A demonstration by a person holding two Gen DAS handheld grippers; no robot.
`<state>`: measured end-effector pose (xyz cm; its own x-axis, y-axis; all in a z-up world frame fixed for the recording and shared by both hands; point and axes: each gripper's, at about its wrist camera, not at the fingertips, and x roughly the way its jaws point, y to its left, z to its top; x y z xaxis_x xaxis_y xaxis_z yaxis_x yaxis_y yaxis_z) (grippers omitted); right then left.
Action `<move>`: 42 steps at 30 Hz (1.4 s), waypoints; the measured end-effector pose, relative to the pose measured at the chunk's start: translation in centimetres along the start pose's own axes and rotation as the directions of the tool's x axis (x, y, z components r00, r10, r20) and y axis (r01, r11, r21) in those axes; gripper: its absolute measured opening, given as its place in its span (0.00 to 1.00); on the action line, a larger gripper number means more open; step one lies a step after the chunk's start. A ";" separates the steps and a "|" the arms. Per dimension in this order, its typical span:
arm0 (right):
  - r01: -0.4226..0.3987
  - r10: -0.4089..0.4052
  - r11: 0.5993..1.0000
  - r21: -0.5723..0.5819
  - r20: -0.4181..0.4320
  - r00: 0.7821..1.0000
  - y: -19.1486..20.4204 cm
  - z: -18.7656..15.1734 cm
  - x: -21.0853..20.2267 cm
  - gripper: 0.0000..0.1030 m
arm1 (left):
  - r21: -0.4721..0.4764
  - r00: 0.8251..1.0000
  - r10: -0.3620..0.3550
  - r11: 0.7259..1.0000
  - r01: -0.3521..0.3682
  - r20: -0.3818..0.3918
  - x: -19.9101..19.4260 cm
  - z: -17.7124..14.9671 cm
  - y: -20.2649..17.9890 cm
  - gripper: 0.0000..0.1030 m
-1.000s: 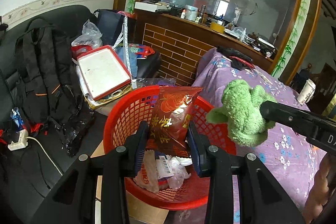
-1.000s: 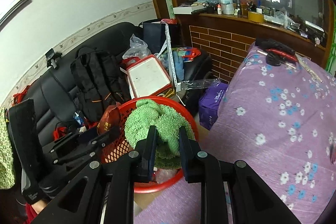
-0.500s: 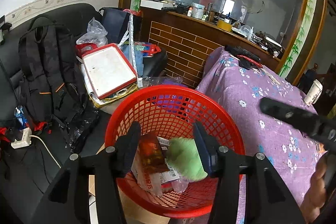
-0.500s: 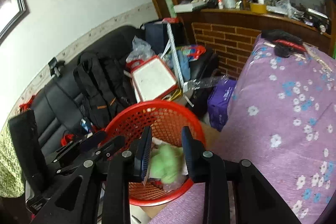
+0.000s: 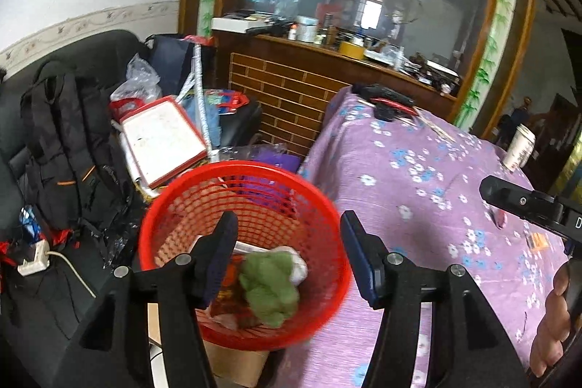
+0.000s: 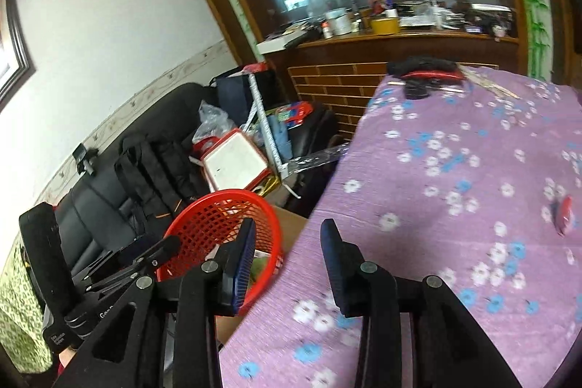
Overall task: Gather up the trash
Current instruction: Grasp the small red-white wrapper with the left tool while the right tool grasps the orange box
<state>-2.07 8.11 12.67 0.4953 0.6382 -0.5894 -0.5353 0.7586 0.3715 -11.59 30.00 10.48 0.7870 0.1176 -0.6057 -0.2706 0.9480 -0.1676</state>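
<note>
The red mesh basket [image 5: 174,202] stands beside the table and holds a green fuzzy cloth [image 5: 271,290], a red snack bag [image 5: 227,300] and other wrappers. My left gripper [image 5: 287,219] hovers above the basket, its jaws opening with nothing between them. In the right wrist view my right gripper [image 6: 287,228] is over the edge of the purple flowered tablecloth [image 6: 436,206], to the right of the basket [image 6: 203,210]. Its jaws are opening and empty. A small red item [image 6: 563,215] lies on the cloth farther right.
A black backpack [image 5: 69,148] and a red-framed white tray [image 5: 163,137] sit on the black sofa left of the basket. A cardboard box [image 5: 236,362] is under the basket. A paper cup [image 5: 520,148] and black-and-red tools [image 5: 389,100] lie on the table.
The snack bag left my left gripper and the green cloth left my right gripper; both now lie in the basket. Both grippers opened, and the right one swung right over the table.
</note>
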 end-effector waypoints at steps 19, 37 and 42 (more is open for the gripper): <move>0.180 -0.198 0.951 0.252 0.049 0.979 -15.9 -4.9 -11.7 0.48 | 0.276 0.988 -0.123 0.950 0.143 -0.090 0.9 -2.1 -17.5 0.58; 0.302 -0.367 0.833 0.463 0.054 0.929 -28.9 -8.0 -20.1 0.55 | 0.442 0.944 -0.186 0.848 0.294 -0.271 6.7 -3.7 -33.4 0.64; 0.321 -0.411 0.783 0.533 0.056 0.910 -32.6 -8.4 -22.3 0.58 | 0.466 0.942 -0.161 0.836 0.289 -0.296 10.4 -3.0 -37.5 0.66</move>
<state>-1.40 -31.98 7.62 0.7089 0.2768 -0.6487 0.1040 0.8687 0.4843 5.11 -5.19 8.14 0.6206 -0.1289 -0.7734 0.2591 0.9647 0.0471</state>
